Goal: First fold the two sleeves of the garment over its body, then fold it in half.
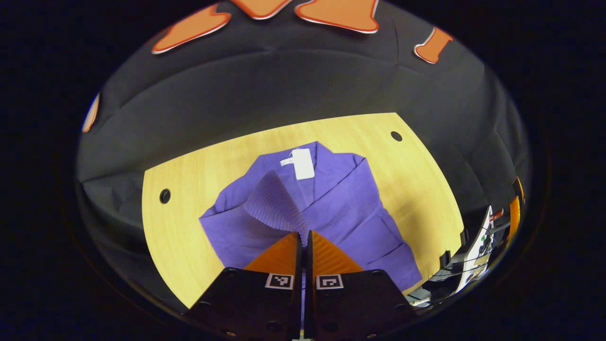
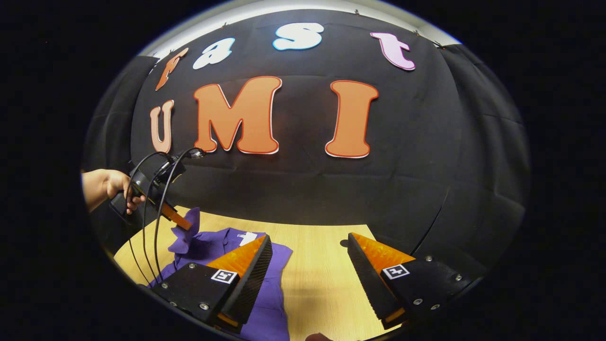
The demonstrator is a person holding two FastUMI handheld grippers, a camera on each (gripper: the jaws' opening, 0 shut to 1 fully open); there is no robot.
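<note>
In the left gripper view, the left gripper (image 1: 305, 234) sits at 6 o'clock with its jaws pressed together on the ribbed cuff of a sleeve (image 1: 277, 201), which rises toward the camera as a fanned ridge of purple cloth. The sleeve belongs to a purple garment (image 1: 341, 208) lying on the pale wooden worktop (image 1: 189, 227), its body spreading from the jaws toward 12 o'clock and down to 4 o'clock. A white tag (image 1: 303, 163) lies at the collar, at the far end of the garment. Two dark round holes mark the worktop, one at 9 o'clock (image 1: 164, 195) and one at 1 o'clock (image 1: 396, 136). At 4 o'clock, off the worktop's edge, some equipment with cables (image 1: 476, 251) stands; it is too small to make out.

In the right gripper view, the right gripper (image 2: 310, 248) is at 6 o'clock, jaws wide apart with nothing between them, over the worktop (image 2: 317, 274). The garment (image 2: 270, 293) lies under and behind its finger at 7 o'clock. Farther off, toward 9 o'clock, a hand (image 2: 106, 187) holds the left gripper (image 2: 177, 220), black cables (image 2: 149, 203) looping from it, and the pinched sleeve (image 2: 187, 234) hangs from its tip above the rest of the garment. The booth's black cloth wall (image 2: 303, 189) stands behind the worktop.
</note>
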